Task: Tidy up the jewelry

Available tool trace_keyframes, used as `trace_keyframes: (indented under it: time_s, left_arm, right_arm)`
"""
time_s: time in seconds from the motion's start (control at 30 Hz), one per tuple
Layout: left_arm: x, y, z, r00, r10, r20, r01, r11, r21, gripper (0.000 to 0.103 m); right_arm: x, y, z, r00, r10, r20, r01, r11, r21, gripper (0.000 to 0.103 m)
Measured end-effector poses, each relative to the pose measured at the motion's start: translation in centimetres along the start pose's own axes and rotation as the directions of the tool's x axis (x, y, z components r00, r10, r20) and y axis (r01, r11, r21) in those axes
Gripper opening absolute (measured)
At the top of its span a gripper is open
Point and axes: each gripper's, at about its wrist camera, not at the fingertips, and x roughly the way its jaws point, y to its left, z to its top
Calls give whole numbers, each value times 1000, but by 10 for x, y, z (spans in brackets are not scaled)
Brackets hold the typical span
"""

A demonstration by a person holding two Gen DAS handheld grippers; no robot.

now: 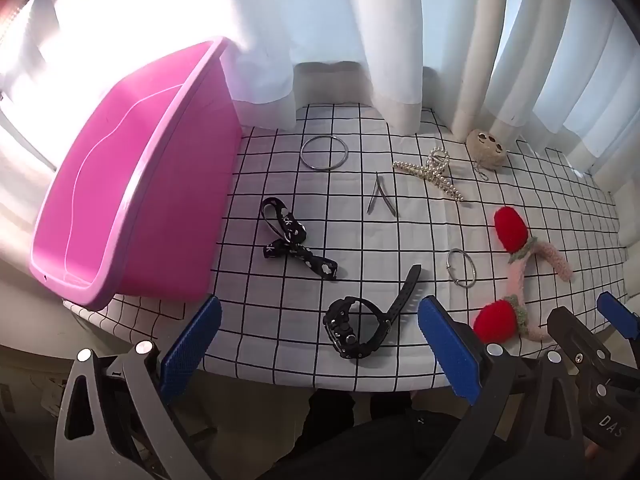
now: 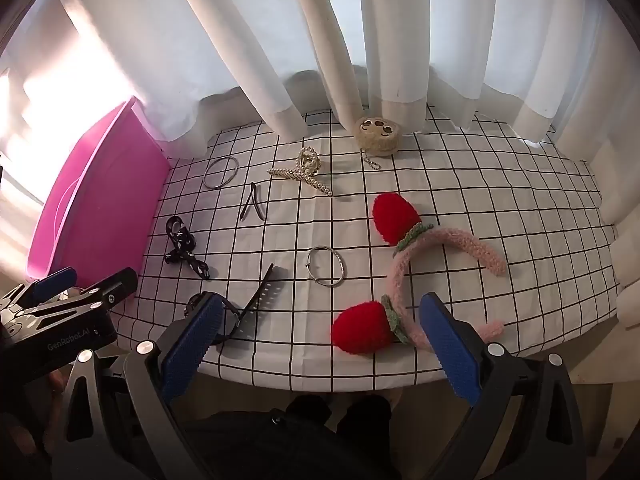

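A pink bin [image 1: 132,200] stands at the table's left [image 2: 100,208]. On the checked cloth lie a black watch [image 1: 360,324], a black patterned ribbon [image 1: 292,240], a large silver bangle [image 1: 324,152], a small silver bracelet [image 1: 462,268], a metal hair clip [image 1: 380,198], a pearl claw clip [image 1: 432,172], a beige plush keychain [image 1: 488,148] and a pink headband with red strawberries [image 2: 404,276]. My left gripper [image 1: 320,344] is open and empty, over the watch at the front edge. My right gripper [image 2: 320,344] is open and empty, over the headband's near strawberry.
White curtains [image 2: 320,60] hang along the back of the table and at its right side. The checked tablecloth [image 2: 480,200] ends at the front edge near both grippers. The right gripper's body shows at the lower right of the left wrist view [image 1: 592,352].
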Motion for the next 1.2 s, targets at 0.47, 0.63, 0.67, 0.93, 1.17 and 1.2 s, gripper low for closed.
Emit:
trace_keyframes:
  time_s: [0.47, 0.63, 0.67, 0.93, 1.17, 1.2]
  left_arm:
    - [5, 2, 4, 1000, 7, -4, -7, 1000, -5, 97]
    - [8, 7, 6, 1000, 7, -4, -7, 1000, -9, 97]
    - [5, 3, 7, 1000, 9, -4, -9, 1000, -4, 97]
    - [2, 7, 8, 1000, 7, -3, -7, 1000, 3, 97]
    - [1, 11, 11, 1000, 6, -3, -6, 1000, 0, 97]
    - [1, 12, 12, 1000, 5, -4, -5, 1000, 1, 97]
  right_arm:
    - [1, 0, 1, 1000, 5, -2, -5, 1000, 0, 94]
    - [4, 1, 0, 1000, 5, -1, -5, 1000, -1, 94]
    - [3, 1, 0, 1000, 6, -2, -6, 1000, -1, 94]
    - [3, 1, 3, 1000, 9, -6, -9, 1000, -2, 94]
    - [4, 1, 3, 1000, 8, -5, -8, 1000, -3, 94]
    - [4, 1, 3, 1000, 8, -5, -8, 1000, -4, 94]
